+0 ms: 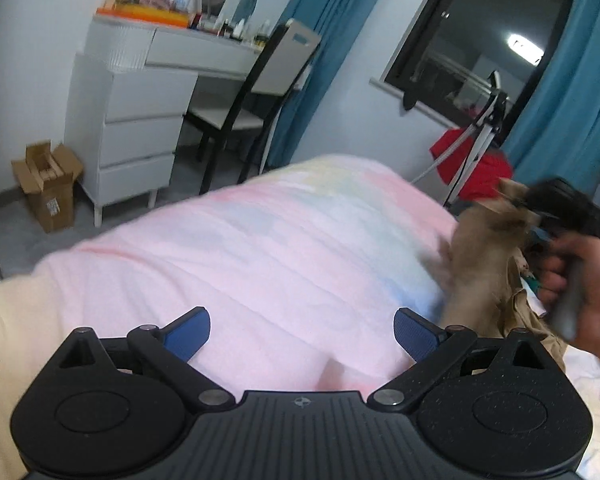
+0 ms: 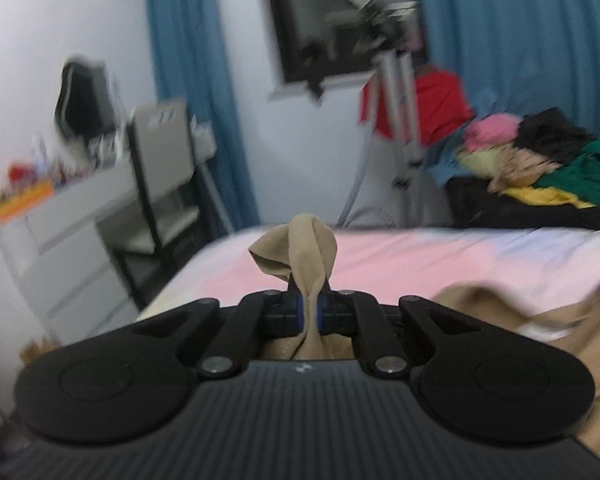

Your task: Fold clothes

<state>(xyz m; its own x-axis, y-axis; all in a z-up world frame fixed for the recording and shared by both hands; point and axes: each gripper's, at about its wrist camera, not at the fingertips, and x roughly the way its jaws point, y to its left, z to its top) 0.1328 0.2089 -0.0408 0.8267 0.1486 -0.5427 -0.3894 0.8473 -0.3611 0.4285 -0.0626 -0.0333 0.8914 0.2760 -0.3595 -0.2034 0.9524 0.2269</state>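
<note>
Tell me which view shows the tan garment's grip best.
Right wrist view: the right gripper is shut on the tan garment, sharp and centered. Left wrist view shows it blurred at the right edge.

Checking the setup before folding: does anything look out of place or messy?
Only the unsorted clothes pile heaped beyond the bed. The right gripper pinches the bunched tan garment; the left gripper is open.

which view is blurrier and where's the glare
Right wrist view: background smeared throughout, only the right tool and pinched tan cloth are sharp. Left wrist view: mostly sharp, motion blur on the hand; glare is a lamp reflection in the window.
</note>
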